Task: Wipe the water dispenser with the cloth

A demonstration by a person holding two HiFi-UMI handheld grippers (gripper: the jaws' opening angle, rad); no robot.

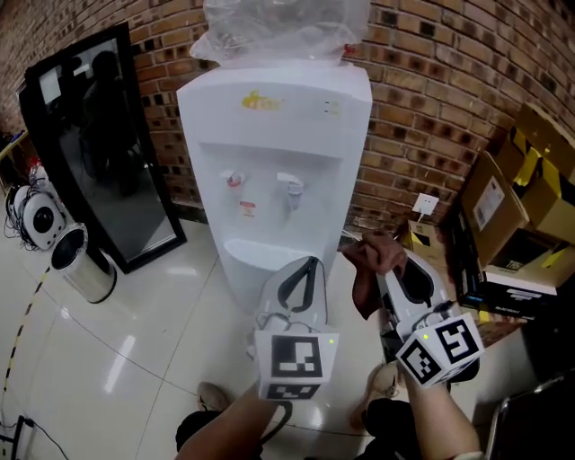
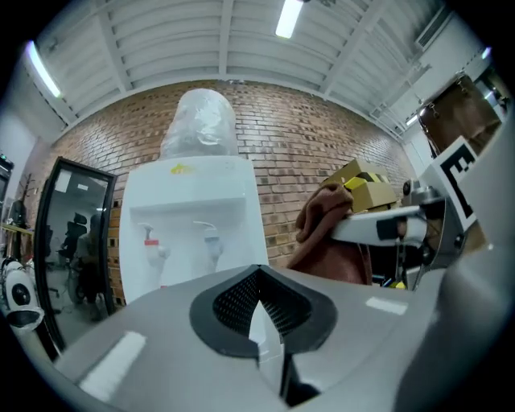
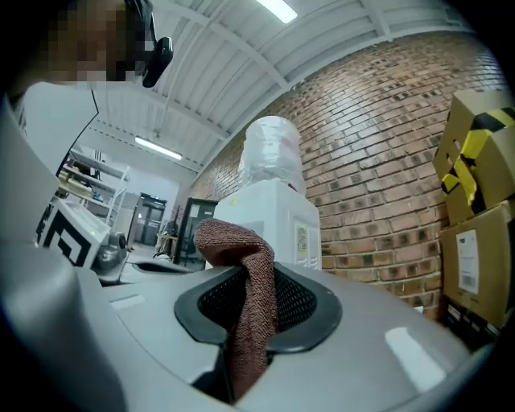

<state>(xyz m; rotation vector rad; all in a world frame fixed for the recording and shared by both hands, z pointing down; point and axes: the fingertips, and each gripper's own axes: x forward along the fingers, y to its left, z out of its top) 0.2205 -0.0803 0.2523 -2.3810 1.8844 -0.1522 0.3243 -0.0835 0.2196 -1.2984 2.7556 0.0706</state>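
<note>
1. My left gripper (image 1: 304, 266) has its claw closed tip to tip with nothing in it. It points at the white water dispenser (image 1: 269, 153), dead ahead at 12 o'clock.
2. My right gripper (image 1: 382, 262) is clamped on the brown cloth (image 1: 367, 269), which bunches above the jaws and hangs below them.
3. The cloth sits at 3 o'clock of the dispenser's lower body. I cannot tell if it touches.
4. Cardboard boxes (image 1: 530, 180) stand at 3 o'clock.

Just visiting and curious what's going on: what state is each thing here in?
water dispenser: upright, cloth not on it
cloth: clamped in right tool, drooping, clear of dispenser
right tool: shut on cloth
left tool: shut, empty
bottle: on top of dispenser, wrapped in plastic
mirror: leaning against brick wall
</note>
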